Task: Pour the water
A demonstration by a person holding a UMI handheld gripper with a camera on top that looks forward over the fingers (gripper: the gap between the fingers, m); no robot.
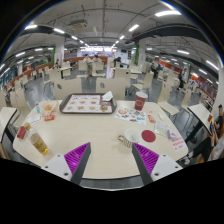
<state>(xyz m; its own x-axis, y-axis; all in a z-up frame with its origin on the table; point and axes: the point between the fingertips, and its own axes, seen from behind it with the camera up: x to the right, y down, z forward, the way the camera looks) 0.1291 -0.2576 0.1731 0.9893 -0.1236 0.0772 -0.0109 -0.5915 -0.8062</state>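
Gripper (pixel 111 158): jaws apart, nothing between them, magenta pads (pixel 76 154) facing inward; held above the near edge of the desk (pixel 95 135).

Desk: pale, round-cornered top carrying several items, all ahead of the jaws.

Red cup (pixel 140 102): upright, beyond the jaws and toward the right finger's side, well apart from both fingertips. Whether it holds water cannot be told.

Red disc (pixel 148 135): flat on the desk, nearer than the cup, just ahead of the right finger; possibly a lid or coaster.

Tray (pixel 86 104): rectangular, dark-rimmed, at the far side of the desk, with small items on it too small to identify.

Yellow packet (pixel 39 144): lies at the left side of the desk, near the left finger.

Small white container (pixel 128 137): sits between the red disc and the desk's centre.

Surroundings: large hall with rows of further desks (pixel 70 70) and ceiling strip lights (pixel 133 27).
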